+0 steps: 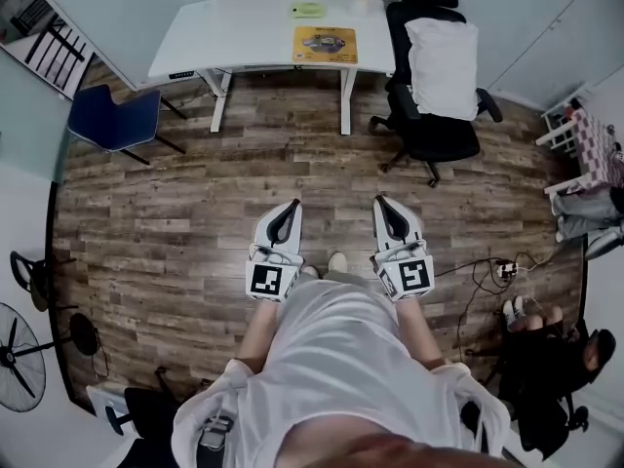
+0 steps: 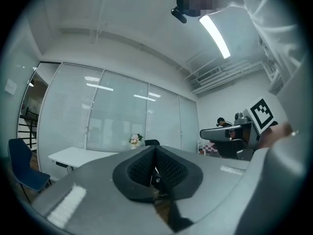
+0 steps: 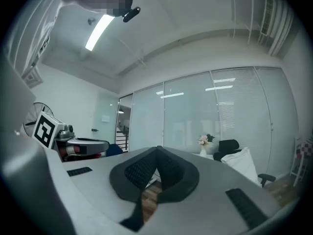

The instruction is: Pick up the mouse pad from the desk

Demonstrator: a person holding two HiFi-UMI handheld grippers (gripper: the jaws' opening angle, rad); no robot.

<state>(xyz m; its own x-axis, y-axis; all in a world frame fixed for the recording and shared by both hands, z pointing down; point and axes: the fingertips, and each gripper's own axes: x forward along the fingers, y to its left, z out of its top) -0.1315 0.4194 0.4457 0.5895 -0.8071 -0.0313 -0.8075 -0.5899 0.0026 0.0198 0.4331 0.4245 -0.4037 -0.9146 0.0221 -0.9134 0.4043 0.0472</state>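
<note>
With jaws pressed together and empty, the left gripper [image 1: 293, 206] and right gripper [image 1: 379, 203] are held well apart from the yellow mouse pad [image 1: 326, 44] on the white desk [image 1: 234, 32], which should be approached squarely first.

I can see the mouse pad [image 1: 326, 44], a yellow-orange rectangle with a printed graphic, lying flat near the white table's [image 1: 234, 37] right front edge.
</note>
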